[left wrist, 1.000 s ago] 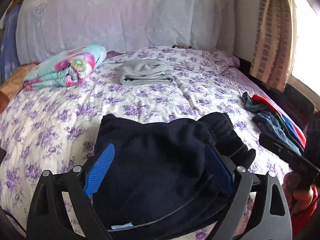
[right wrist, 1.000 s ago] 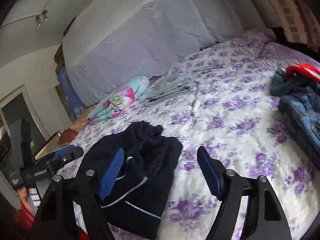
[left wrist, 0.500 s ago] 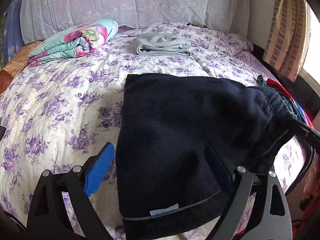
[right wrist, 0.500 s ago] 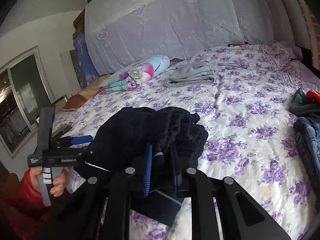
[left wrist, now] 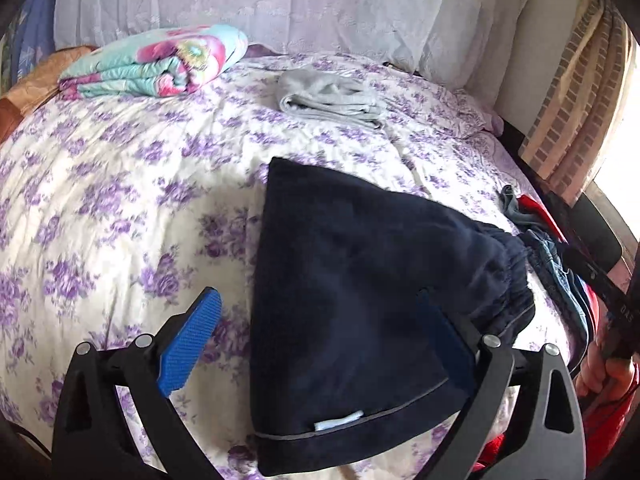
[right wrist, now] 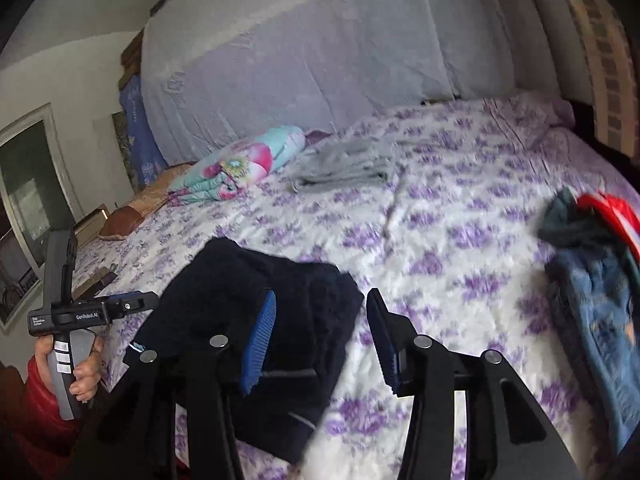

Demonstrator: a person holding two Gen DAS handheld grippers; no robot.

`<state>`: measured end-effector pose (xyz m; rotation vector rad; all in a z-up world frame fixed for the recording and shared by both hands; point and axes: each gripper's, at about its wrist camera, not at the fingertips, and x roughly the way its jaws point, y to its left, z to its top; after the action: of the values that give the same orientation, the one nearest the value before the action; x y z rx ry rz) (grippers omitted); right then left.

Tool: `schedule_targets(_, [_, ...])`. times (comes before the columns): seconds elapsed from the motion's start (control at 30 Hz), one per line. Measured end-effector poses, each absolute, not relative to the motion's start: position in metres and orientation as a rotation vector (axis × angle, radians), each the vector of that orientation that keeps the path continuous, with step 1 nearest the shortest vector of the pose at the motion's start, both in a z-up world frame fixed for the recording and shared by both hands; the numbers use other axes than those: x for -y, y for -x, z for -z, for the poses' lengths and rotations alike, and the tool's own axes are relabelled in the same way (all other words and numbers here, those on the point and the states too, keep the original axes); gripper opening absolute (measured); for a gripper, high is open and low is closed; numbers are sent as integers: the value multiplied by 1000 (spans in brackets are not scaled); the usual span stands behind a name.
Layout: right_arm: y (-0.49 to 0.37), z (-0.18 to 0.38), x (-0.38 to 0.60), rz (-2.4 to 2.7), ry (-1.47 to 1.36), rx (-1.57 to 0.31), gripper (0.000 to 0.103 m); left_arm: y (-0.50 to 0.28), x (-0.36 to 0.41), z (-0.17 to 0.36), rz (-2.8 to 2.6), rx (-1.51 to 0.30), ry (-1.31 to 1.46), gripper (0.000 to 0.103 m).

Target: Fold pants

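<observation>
Dark navy pants [left wrist: 352, 304] lie folded on the flowered bedspread [left wrist: 120, 200], waistband toward the right. My left gripper [left wrist: 316, 336] hovers over their near end with its jaws opening wide. Its left pad [left wrist: 188, 344] is off the cloth, while the right pad shows dark against it, and nothing is pinched. My right gripper [right wrist: 320, 340] is at the pants' [right wrist: 264, 292] right edge. Its jaws are opening, with only cloth edge and bedspread showing behind the gap and no pad pressing. Each gripper appears in the other's view: the left gripper [right wrist: 92, 312] and the right gripper [left wrist: 592, 268].
A folded grey garment [left wrist: 328, 96] and a rolled floral blanket [left wrist: 156, 64] lie near the lace-covered headboard [left wrist: 280, 0]. Jeans [right wrist: 592, 292] and red clothing [right wrist: 612, 208] are piled at the bed's right side. A curtain [left wrist: 576, 92] hangs at the right.
The bunched pants were spread flat into a fold. My right gripper shut on the waistband end, then let go and lifted. My left gripper moved in lower over the pants.
</observation>
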<state>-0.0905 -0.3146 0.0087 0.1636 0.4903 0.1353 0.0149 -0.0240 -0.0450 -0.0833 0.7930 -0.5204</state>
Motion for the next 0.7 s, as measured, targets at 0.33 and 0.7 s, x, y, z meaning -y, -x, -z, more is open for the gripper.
schedule_targets(0.33, [16, 63, 271, -129, -25, -628, 32, 0, 97, 101, 365, -707, -203, 99])
schedule_targets(0.7, [68, 11, 280, -110, -112, -490, 49, -3, 77, 87, 380, -753, -128, 99])
